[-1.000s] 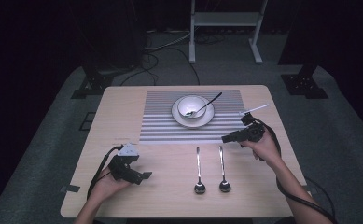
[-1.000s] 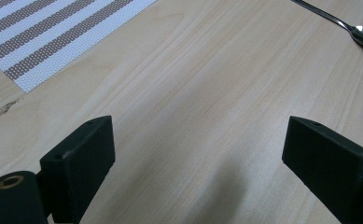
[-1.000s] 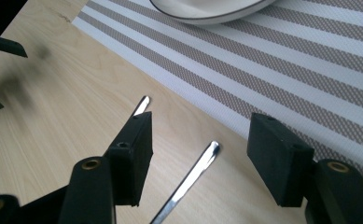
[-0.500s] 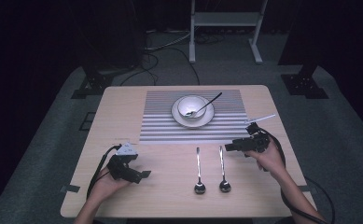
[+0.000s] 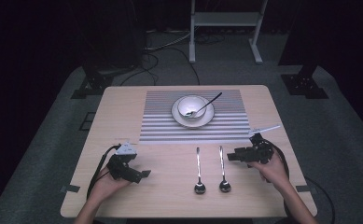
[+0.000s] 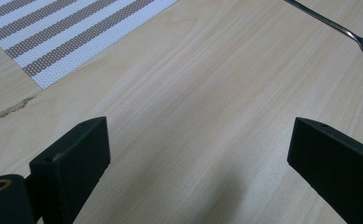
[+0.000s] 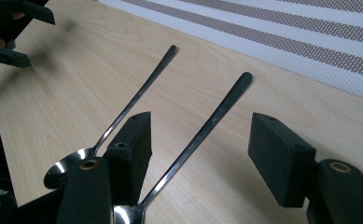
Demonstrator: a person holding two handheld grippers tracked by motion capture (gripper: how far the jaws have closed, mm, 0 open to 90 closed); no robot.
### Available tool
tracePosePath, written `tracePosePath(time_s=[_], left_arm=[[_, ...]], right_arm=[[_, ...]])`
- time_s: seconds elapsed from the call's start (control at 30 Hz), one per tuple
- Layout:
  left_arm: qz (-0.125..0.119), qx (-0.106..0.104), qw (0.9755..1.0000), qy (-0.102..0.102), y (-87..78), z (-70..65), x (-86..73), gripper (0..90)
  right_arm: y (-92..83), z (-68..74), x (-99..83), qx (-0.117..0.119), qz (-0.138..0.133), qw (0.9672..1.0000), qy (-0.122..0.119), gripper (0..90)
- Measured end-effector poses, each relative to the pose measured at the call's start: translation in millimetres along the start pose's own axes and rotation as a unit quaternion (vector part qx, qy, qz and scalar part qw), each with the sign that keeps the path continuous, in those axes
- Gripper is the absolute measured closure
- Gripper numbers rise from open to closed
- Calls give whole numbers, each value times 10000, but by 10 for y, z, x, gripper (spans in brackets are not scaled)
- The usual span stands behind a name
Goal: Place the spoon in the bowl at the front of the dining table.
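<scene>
right gripper (image 5: pixel 232 156) came down from the placemat (image 5: pixel 160 116) edge, jaws spread astride the nearer spoon (image 7: pixel 202 133); pickup looks imminent.

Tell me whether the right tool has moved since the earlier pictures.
Yes. In the high view the right tool has come off the striped placemat's edge, toward the person, beside the nearer spoon.

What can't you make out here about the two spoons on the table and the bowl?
- Nearer spoon: in the right gripper view its bowl end is cut off by the bottom edge.
- Other spoon: part of its handle hides behind the right gripper jaw.
- Bowl: too small in the high view to tell its contents.
- Spoon: cut off by the left gripper view's edge.
</scene>
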State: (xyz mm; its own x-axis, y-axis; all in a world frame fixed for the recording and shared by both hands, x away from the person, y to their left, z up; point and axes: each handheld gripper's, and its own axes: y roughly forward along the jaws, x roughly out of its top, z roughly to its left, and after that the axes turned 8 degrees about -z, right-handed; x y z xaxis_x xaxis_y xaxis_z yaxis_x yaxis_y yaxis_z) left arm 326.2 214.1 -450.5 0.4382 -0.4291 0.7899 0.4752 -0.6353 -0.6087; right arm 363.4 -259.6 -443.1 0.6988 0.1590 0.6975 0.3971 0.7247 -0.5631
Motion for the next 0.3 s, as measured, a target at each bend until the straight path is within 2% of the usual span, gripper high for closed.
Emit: tracePosePath(time_s=[0.3], left_arm=[[-1,4,10000,29,-2,-7,-3,47]], right_arm=[[-21,12,-99,49,-143,9999,59,373]])
